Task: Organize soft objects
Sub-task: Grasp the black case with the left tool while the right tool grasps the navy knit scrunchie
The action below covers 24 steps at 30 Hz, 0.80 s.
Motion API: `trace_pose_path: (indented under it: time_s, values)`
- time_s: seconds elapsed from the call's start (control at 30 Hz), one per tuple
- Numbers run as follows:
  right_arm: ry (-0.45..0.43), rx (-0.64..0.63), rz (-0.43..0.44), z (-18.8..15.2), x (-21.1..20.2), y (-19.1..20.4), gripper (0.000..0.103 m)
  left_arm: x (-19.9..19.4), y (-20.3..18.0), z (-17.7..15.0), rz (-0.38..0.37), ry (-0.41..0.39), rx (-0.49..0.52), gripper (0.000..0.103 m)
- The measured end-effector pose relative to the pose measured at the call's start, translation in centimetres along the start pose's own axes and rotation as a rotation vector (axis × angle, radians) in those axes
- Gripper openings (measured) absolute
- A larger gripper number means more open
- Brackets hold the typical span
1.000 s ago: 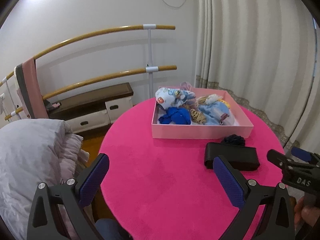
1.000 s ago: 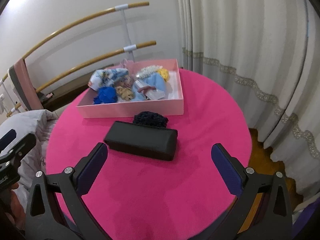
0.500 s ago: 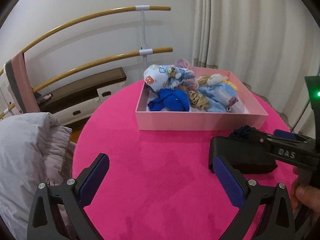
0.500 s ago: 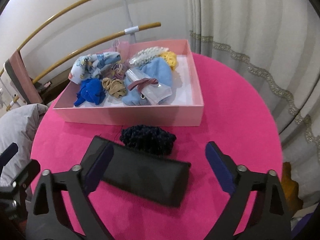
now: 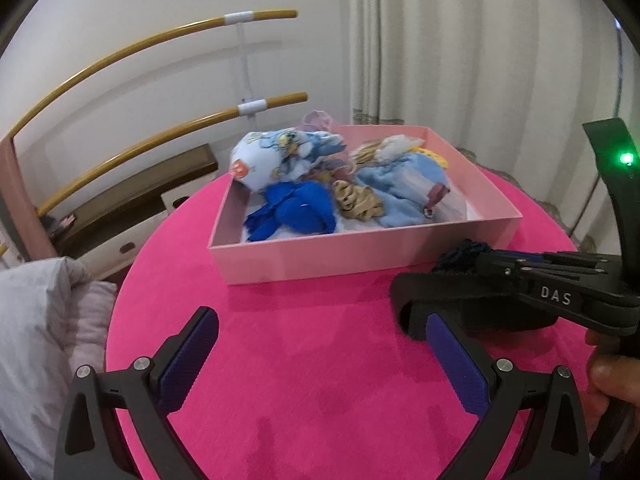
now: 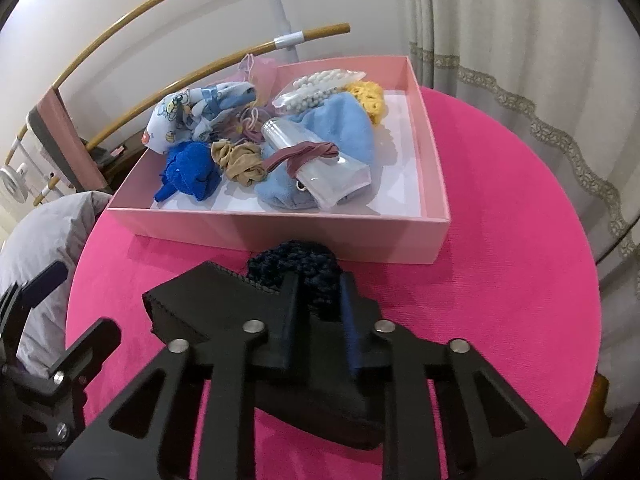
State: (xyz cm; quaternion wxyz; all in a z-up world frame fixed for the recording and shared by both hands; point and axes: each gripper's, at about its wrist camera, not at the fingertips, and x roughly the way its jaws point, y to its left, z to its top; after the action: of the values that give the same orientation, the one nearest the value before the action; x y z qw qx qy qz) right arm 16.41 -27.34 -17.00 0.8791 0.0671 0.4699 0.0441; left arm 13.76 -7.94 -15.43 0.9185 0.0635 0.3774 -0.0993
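Navy scrunchie [image 6: 294, 266] pinched at tips of right gripper [image 6: 318, 294].

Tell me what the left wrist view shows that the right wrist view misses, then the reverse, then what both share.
Only the left wrist view: the green light above the right hand-held gripper and a fingertip gripping it.
Only the right wrist view: the bag of white beads in full and the yellow crochet piece clearly.
Both: the pink box, blue cloth, black case, dark knit piece.
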Motion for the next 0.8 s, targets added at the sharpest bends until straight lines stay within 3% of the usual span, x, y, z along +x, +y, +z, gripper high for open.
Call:
trace_pose_path:
  time_s: [0.13, 0.2, 0.27, 0.37, 0.43, 0.5, 0.57, 0.8]
  values:
    - [0.012, -0.005, 0.023, 0.0, 0.0, -0.3, 0.014, 0.8, -0.4, 0.2, -0.009, 0.008, 0.008, 0.103]
    - [0.017, -0.011, 0.020, 0.0, 0.3, -0.1, 0.038, 0.9, -0.6, 0.0, -0.007, 0.014, 0.009, 0.103]
    - [0.008, -0.012, 0.032, -0.1, 0.3, 0.1, 0.053, 1.1, -0.6, -0.3, -0.008, 0.020, 0.008, 0.103]
    - [0.000, -0.012, 0.054, 0.3, 0.6, 0.7, 0.056, 1.3, -0.7, -0.6, -0.004, 0.031, 0.006, 0.103]
    - [0.020, -0.042, 0.036, 0.5, 1.5, 1.5, 0.053, 1.6, -0.7, -0.6, -0.003, 0.038, 0.005, 0.103]
    - [0.038, -0.072, 0.044, 0.6, 2.4, 2.1, 0.026, 1.4, -0.7, -0.6, -0.005, 0.038, 0.005, 0.103]
    - [0.038, -0.093, 0.049, 0.4, 2.4, 2.5, 0.013, 1.3, -0.8, -0.6, -0.010, 0.035, 0.012, 0.103]
    - [-0.035, -0.021, 0.035, -0.3, -0.7, 0.2, 0.009, 1.3, -1.4, -0.6, -0.035, 0.040, 0.025, 0.103]
